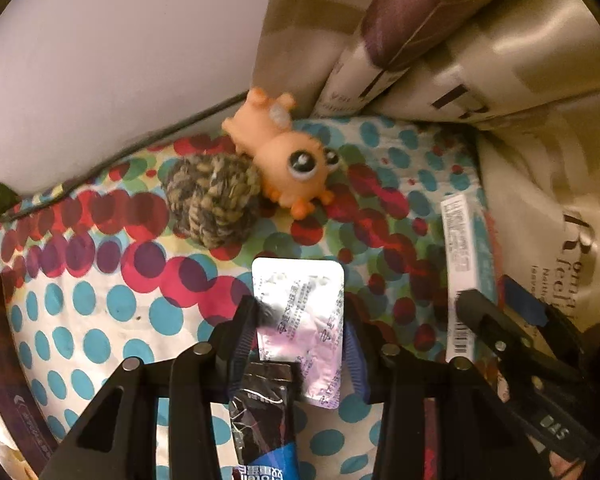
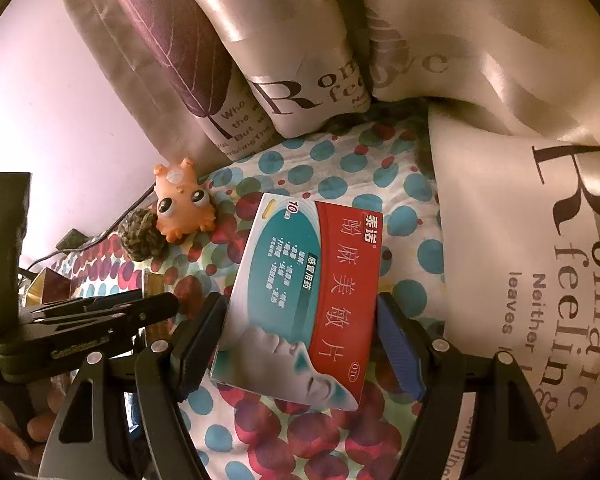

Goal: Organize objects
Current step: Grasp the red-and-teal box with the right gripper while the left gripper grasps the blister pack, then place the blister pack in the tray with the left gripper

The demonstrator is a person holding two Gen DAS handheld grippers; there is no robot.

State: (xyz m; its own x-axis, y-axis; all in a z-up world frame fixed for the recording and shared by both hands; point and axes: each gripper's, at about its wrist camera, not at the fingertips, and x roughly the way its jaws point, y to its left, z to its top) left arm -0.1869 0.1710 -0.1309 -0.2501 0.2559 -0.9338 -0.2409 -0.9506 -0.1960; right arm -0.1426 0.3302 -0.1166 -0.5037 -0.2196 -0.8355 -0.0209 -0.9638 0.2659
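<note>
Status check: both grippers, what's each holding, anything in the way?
Left gripper shut on blister pack. Right gripper shut on medicine box. Black sachet lies beneath the blister pack.

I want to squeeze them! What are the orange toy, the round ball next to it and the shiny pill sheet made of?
The orange toy looks like smooth, soft plastic or rubber, with a slight sheen. The ball looks like thick braided yarn or rope, rough and matte. The pill sheet looks like silvery foil, since it reflects light and wrinkles.

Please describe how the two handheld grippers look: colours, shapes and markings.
Both the left gripper and the right gripper have black angular plastic linkages with silver round pins. Their fingers carry ribbed blue pads. White lettering marks the black body, too blurred to read.
</note>
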